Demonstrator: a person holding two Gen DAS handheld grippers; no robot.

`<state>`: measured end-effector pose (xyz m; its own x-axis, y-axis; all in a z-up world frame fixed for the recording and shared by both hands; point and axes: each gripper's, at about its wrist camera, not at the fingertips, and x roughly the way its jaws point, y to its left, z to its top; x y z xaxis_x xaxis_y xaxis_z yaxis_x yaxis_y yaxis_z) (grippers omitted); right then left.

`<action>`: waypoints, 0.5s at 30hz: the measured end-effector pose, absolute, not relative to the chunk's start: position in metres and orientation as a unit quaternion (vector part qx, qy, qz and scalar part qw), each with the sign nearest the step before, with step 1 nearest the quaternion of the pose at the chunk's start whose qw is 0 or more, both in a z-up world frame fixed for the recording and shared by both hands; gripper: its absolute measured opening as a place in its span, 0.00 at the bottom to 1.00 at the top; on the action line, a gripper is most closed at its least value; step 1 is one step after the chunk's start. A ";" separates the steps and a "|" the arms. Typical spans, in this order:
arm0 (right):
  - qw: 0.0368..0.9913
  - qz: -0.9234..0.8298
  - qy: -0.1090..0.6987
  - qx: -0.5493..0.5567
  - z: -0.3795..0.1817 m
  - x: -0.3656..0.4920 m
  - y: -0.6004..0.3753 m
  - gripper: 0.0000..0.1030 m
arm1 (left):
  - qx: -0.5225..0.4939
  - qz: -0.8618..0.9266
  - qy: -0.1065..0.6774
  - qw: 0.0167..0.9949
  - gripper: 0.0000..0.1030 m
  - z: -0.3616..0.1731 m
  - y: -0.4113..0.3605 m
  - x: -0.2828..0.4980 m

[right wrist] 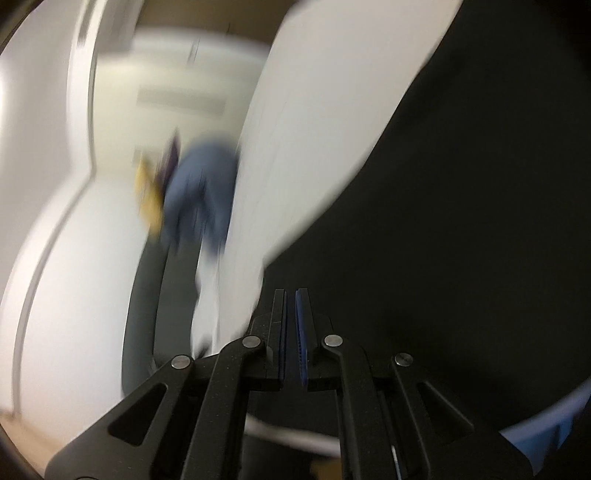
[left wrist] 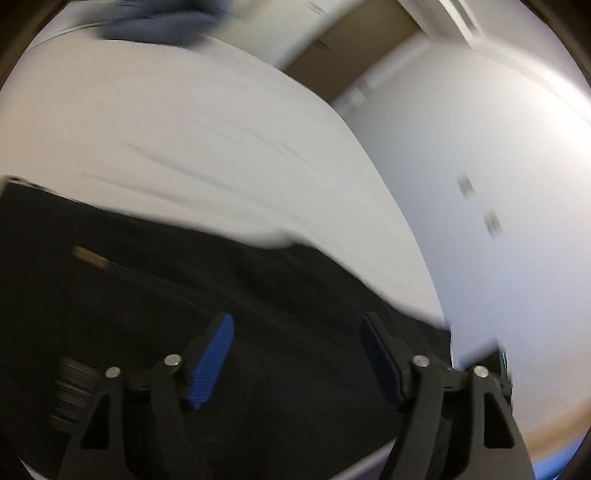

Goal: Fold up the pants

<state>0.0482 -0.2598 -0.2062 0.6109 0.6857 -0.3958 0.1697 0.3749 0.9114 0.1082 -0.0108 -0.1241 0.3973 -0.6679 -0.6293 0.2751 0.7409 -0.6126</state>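
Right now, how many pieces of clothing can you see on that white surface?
2. The black pants lie spread on the white surface just under the fingers. A blurred blue garment sits bunched at its far edge. More could lie outside both views.

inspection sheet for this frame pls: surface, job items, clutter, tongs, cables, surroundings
Surface: white sheet-covered surface, lightly creased.
Job's things: black pants spread on it; both views blurred, fold state unclear.
Clutter: blue garment bunched at the far edge; something yellow beside it, too blurred to name.
Tongs: left tongs open above the pants, nothing between the pads. Right tongs nearly closed, a thin gap showing, nothing seen gripped.
Cables: nothing seen.
Surroundings: white walls, brown door-like panel.
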 end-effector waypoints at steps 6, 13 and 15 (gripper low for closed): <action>0.709 0.123 0.446 0.532 -0.261 0.060 -0.223 0.00 | -0.139 -0.291 0.502 0.803 0.71 -0.168 -0.052 0.082; 0.749 -0.103 0.355 0.550 -0.243 -0.024 -0.346 0.01 | -0.167 -0.305 0.511 0.786 0.70 -0.173 -0.024 0.068; 0.744 -0.156 0.321 0.566 -0.229 -0.061 -0.376 0.05 | -0.191 -0.304 0.511 0.781 0.69 -0.174 -0.013 0.068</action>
<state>-0.0606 -0.3760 -0.2293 0.7454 0.1312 -0.6536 0.5948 0.3117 0.7410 0.0682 -0.0130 -0.1744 0.2930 -0.6700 -0.6821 0.2795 0.7423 -0.6090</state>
